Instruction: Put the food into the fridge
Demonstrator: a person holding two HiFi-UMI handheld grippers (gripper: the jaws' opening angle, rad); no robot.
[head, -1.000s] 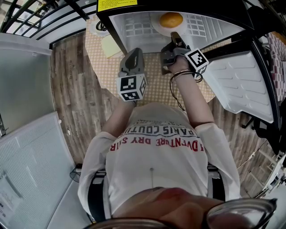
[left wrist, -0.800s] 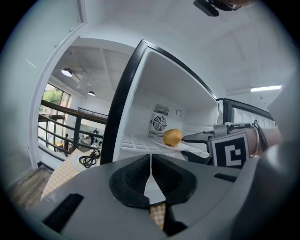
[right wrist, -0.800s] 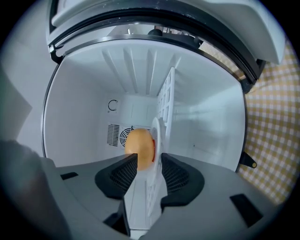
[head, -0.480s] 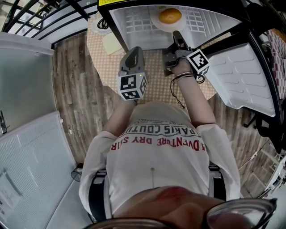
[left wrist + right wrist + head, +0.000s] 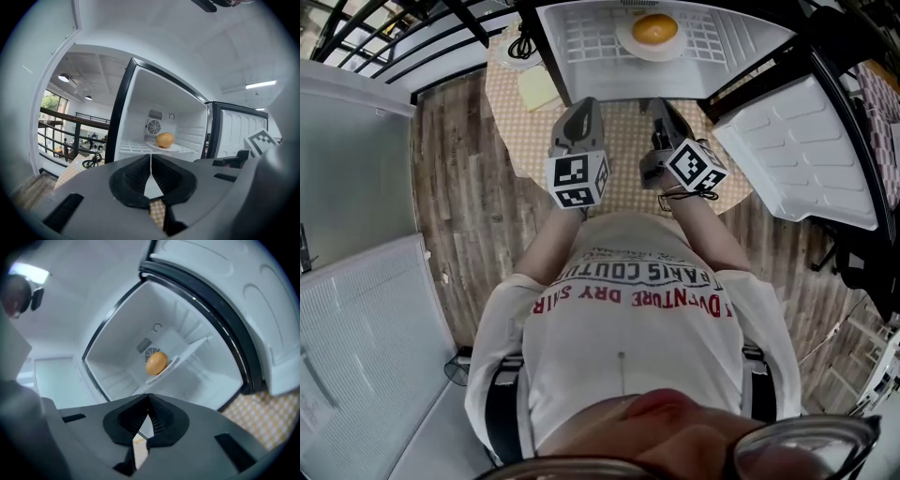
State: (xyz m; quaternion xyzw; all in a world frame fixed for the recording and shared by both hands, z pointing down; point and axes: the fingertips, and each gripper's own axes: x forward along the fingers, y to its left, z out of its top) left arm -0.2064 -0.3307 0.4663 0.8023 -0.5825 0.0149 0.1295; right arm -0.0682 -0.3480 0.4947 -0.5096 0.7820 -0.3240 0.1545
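As the right gripper [image 5: 662,107] draws back from the shelf it was reaching into a second ago, the small white-lined, black-framed fridge [image 5: 581,47] stands open on the round checked tabletop [image 5: 623,150]. Its white moulded door [image 5: 797,159] is swung wide to the person's right. The round white plate [image 5: 623,45] now sits alone on the wire shelf, near its front lip, with the round orange-yellow food [image 5: 656,28] on top. By the look of it the food is delivered, and the door is what remains. The right gripper's jaws have come together with nothing between them. It sits level with the left gripper [image 5: 581,109], whose jaws also meet at the tips and hold nothing. Bare tabletop lies between both grippers and the fridge's black front frame, giving room to move. The door's inner edge runs just beside the right gripper, the likely snag on any swing. A yellow pad [image 5: 536,89] and a black cable [image 5: 517,47] lie clear at the left.
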